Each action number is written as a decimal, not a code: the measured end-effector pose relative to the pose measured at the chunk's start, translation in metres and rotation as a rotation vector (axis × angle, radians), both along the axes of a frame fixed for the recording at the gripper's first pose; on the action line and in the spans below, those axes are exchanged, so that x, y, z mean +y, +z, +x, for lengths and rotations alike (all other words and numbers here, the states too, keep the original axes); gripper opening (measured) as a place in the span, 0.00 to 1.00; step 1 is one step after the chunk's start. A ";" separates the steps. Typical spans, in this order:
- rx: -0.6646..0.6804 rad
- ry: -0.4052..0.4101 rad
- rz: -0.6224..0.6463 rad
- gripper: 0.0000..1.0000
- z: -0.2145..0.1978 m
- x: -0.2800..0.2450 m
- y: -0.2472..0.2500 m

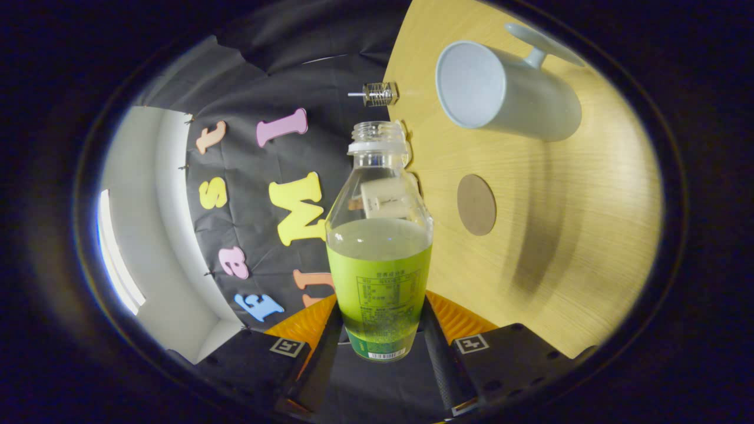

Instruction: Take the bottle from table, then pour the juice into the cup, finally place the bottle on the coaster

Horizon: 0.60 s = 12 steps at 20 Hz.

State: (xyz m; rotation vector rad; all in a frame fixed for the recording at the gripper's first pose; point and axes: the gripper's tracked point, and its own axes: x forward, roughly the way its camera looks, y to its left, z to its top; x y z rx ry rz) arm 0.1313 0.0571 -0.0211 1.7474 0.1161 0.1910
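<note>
Fingers (pixel 380 338) are gripping the uncapped bottle (pixel 380 247) between them, tilted; beyond them the wooden worktop (pixel 559 235) is carrying a round coaster (pixel 476 204) and a pale cup (pixel 506 94), black cloth wall (pixel 265 176) alongside.

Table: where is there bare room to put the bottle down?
The hand-held gripper is shut on the bottle. The wooden table is bare on the wide stretch beyond the round coaster, away from the cup. It is crowded between the cup, its handle and the small metal part at the table's edge.
</note>
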 end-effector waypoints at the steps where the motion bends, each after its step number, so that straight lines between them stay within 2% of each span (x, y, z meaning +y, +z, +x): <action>1: -0.005 -0.006 0.018 0.77 0.000 -0.003 0.001; 12: -0.054 -0.029 0.129 0.77 0.002 -0.010 0.013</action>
